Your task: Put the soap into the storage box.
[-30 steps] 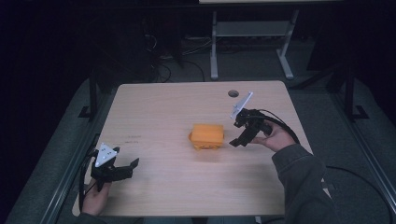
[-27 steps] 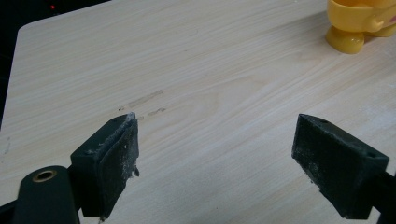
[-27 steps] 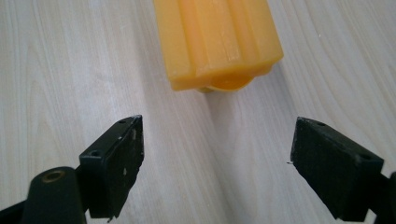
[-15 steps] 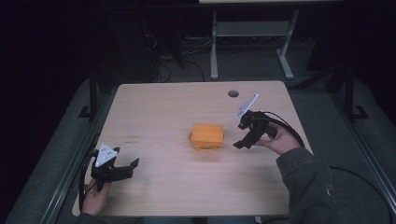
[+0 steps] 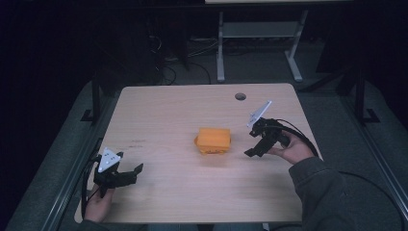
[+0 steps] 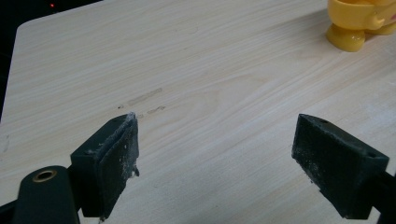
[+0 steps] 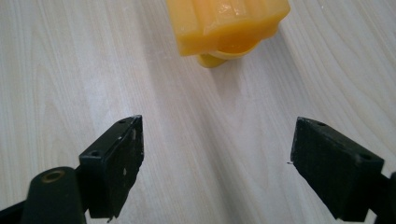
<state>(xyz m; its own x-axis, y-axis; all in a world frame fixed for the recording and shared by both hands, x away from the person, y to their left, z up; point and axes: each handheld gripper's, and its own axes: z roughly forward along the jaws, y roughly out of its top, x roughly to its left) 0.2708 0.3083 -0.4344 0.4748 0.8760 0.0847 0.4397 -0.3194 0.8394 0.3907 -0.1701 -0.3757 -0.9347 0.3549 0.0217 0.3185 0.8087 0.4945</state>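
- Orange block (image 5: 213,140) lies near the middle of the table (image 5: 159,110), long axis running left to right in the high view, small foot below.
- Right gripper (image 5: 253,150) is near its right side, released, empty.
- Left gripper (image 5: 131,172) is well apart, jaws wide, empty.

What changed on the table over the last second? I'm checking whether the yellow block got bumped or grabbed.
The right gripper drew back a little from the yellow block, toward the table's right edge, and now sits clear of it with jaws open, holding nothing. The block kept its place mid-table, untouched. The left gripper stayed open near the front left corner of the table.
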